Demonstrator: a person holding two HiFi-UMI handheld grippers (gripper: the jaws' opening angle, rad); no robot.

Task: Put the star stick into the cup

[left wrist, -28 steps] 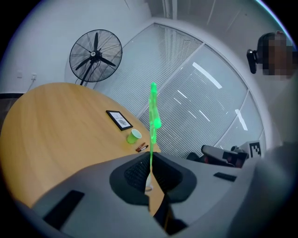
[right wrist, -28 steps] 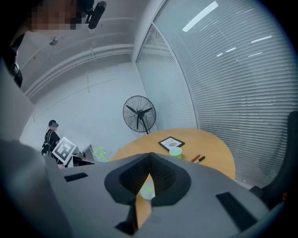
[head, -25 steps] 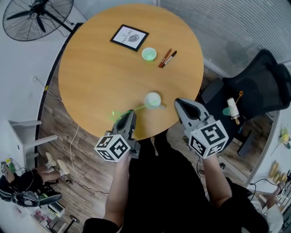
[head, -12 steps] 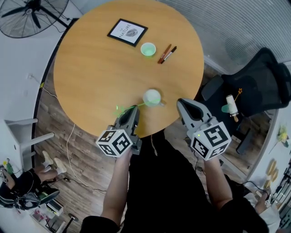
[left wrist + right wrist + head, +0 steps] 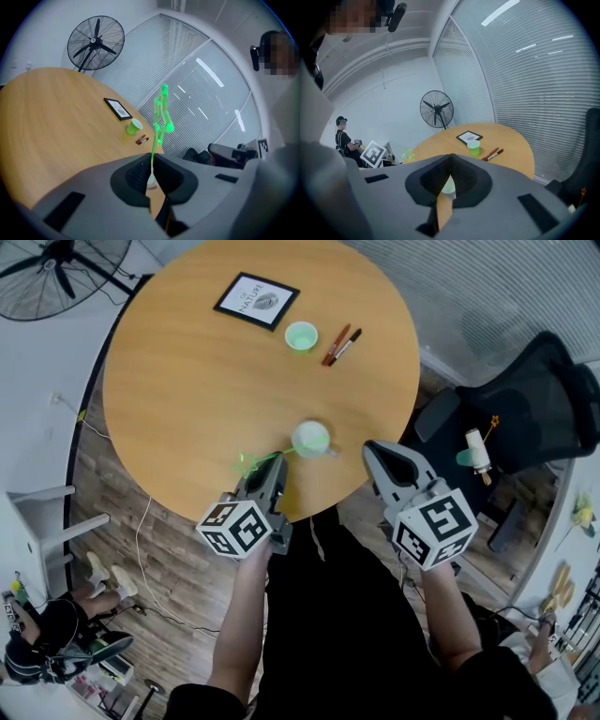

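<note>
We hold the star stick (image 5: 161, 117) in our left gripper (image 5: 270, 474). In the left gripper view its jaws are closed tight on the thin green shaft, and the star end rises up and away from them. From the head view, the star sits just left of that gripper's tip, above the near edge of the round wooden table (image 5: 187, 381), and the shaft slants across toward the rim of the white cup (image 5: 311, 439). We cannot tell whether the far end of the stick is inside the cup or only beside it.

Our right gripper (image 5: 378, 454) hovers just right of the white cup, off the table's edge. In the right gripper view its jaws meet at the tips with nothing held, and the white cup shows through the gap lower down.

Farther back on the table stand a small green cup (image 5: 301, 336), two pens (image 5: 339, 343) lying just beside it, and a framed picture (image 5: 257, 301) near the far edge. A black office chair (image 5: 534, 418) stands to the right of the table, and a floor fan (image 5: 96, 43) beyond it.
</note>
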